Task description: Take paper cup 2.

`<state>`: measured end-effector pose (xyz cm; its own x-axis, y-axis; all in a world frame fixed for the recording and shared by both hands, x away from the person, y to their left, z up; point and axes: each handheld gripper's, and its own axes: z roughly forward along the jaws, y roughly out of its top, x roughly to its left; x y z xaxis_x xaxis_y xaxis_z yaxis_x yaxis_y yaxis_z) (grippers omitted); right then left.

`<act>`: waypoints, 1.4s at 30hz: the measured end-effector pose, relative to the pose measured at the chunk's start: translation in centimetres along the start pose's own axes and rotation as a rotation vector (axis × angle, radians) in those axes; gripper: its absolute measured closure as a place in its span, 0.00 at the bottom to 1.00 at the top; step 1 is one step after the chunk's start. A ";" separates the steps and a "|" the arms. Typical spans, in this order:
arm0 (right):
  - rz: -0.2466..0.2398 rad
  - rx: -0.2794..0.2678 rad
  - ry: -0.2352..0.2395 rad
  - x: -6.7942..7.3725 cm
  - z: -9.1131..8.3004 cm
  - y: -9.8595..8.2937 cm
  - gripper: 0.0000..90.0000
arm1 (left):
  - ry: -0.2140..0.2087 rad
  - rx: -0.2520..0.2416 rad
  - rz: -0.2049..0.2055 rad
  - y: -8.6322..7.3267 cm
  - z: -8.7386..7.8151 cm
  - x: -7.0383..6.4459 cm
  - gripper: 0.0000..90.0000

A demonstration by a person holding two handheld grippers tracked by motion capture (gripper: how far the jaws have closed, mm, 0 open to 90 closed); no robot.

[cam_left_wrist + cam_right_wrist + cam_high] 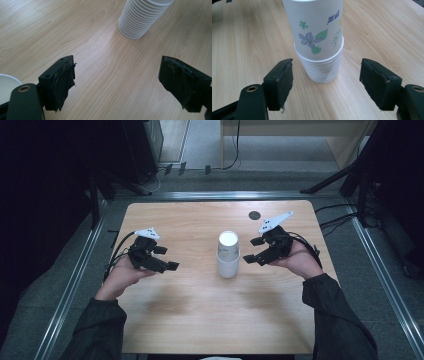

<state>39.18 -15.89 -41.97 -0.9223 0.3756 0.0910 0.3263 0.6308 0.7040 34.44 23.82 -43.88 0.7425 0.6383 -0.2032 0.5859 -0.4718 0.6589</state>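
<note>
— What are the two grippers doing?

— The left gripper (166,258) has its jaws wide apart and holds nothing. The right gripper (253,250) is spread wide too, with nothing in it.

— Where are the cups?

— The stack of cups (228,254) stands upright in the middle of the table (200,320), between the grippers, touching neither. In the left gripper view its top is cut off. A white round thing (6,86) peeks in at the corner there; I cannot tell what it is.

The top of the cup stack (318,40) is cut off by the upper edge in both gripper views. A white rim (6,86) at the left gripper view's lower left corner is cropped and cannot be identified.
</note>
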 end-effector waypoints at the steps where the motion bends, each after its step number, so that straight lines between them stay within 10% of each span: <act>1: -0.012 0.013 -0.001 -0.1 -0.1 0.3 0.30 | 0.002 0.003 0.009 0.0 0.1 -0.1 0.15; 42: -0.137 0.184 0.068 0.6 3.3 7.8 0.32 | -0.042 0.027 0.089 0.4 1.7 -2.1 0.15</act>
<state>41.85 -8.50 -38.72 -0.9704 0.2351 0.0553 0.2236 0.7883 0.5732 33.71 21.27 -44.42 0.8048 0.5671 -0.1751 0.5250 -0.5425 0.6558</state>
